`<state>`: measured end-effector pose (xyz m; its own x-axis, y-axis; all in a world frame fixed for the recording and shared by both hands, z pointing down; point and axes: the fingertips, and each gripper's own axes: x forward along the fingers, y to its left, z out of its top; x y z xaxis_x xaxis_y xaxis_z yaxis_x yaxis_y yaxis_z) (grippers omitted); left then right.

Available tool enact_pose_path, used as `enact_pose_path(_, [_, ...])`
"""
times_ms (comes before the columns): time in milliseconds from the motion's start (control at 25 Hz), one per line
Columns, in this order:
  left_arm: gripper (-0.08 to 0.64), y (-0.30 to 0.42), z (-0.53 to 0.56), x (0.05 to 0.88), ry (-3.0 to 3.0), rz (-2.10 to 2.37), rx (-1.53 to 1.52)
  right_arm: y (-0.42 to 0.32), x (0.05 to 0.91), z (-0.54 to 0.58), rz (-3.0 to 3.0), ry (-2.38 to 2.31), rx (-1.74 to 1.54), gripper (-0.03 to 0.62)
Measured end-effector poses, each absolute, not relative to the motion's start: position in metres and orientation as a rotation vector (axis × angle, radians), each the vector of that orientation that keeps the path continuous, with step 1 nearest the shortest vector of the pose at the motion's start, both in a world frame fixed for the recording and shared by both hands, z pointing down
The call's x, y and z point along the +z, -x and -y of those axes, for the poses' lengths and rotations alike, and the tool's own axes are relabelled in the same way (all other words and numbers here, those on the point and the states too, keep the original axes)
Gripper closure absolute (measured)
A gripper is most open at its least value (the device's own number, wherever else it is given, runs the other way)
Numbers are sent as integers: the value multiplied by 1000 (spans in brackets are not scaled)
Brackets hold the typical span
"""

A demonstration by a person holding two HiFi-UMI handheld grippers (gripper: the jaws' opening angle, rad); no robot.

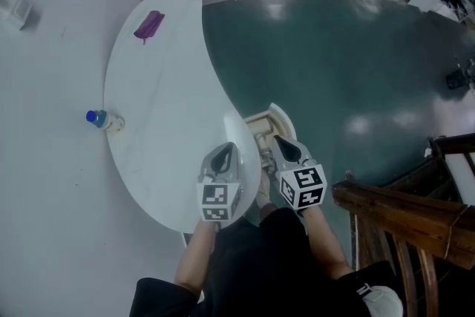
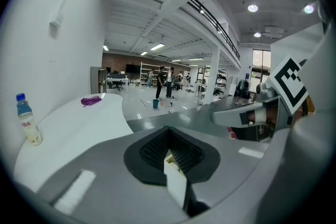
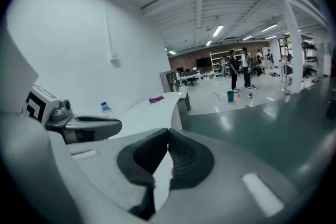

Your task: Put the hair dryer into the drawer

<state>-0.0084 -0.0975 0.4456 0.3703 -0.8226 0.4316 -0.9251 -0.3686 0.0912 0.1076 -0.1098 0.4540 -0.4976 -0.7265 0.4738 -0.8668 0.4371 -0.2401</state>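
White curved table (image 1: 156, 108) under me, both grippers closed and empty.
Head view: I am holding the left gripper (image 1: 226, 152) and right gripper (image 1: 283, 146) at 6 o'clock, with the open drawer (image 1: 286, 122) at their 12; a pale shape (image 1: 261, 136) inside may be the hair dryer. Left gripper view: jaws are meeting. Right gripper view: jaws are pressing together.

No word, number or brand can be read anywhere. The cube (image 1: 217, 203) behind the fingers of the left gripper (image 1: 226, 148) and the cube (image 1: 306, 187) behind those of the right gripper (image 1: 280, 139) bear only black-and-white square patterns, no letters. The bottle (image 1: 104, 119) on the desk (image 1: 156, 63), ahead and left of the fingers, has a label too small to make out.
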Motion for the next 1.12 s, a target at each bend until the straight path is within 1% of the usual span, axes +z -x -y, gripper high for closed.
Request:
enact_pose_path(520, [552,19,50,376,-2434,1577,370,-106,390,50,2486,-1468,481,586])
enact_pose_path(1120, [552,16,20,367,-2498,1514,374,-111,385,17,2451,-1549,455,588])
